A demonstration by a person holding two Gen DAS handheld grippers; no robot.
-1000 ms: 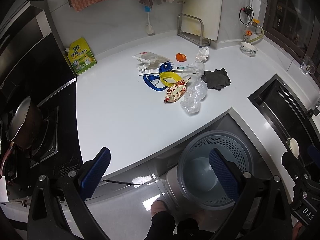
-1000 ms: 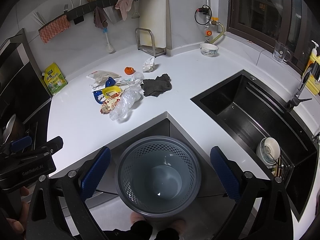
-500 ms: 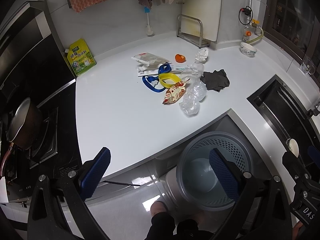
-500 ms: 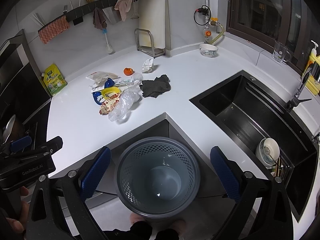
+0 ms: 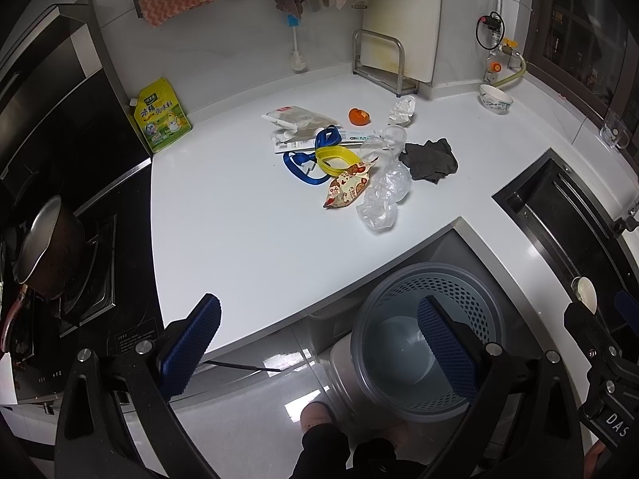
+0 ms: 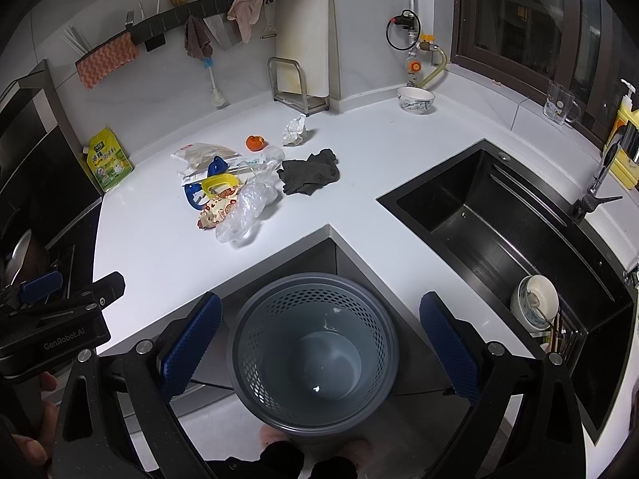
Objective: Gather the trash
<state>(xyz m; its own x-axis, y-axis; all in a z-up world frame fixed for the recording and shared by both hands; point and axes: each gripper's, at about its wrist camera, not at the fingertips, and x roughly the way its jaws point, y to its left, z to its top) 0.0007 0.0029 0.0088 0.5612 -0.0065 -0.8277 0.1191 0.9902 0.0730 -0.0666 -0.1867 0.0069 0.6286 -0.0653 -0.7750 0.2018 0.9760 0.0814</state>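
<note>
A pile of trash lies on the white counter (image 5: 239, 215): a clear plastic bag (image 5: 383, 195), a printed snack wrapper (image 5: 346, 189), a yellow ring (image 5: 335, 155), a blue strap (image 5: 297, 165), an orange peel (image 5: 358, 116), a crumpled paper (image 5: 402, 108) and a dark rag (image 5: 431, 159). The pile also shows in the right wrist view, with the plastic bag (image 6: 245, 209) and the rag (image 6: 309, 171). A grey perforated bin (image 6: 315, 353) stands empty on the floor below the counter corner. My left gripper (image 5: 319, 343) and right gripper (image 6: 317, 343) are both open and empty, well short of the pile.
A black sink (image 6: 503, 231) with dishes lies to the right. A stove with a pot (image 5: 48, 247) is at the left. A yellow pouch (image 5: 161, 115), a bowl (image 6: 415, 99) and a cutting board rack (image 6: 297, 86) stand along the back wall.
Both views have shifted very slightly; the pile and the bin stay in place. Both grippers stay open.
</note>
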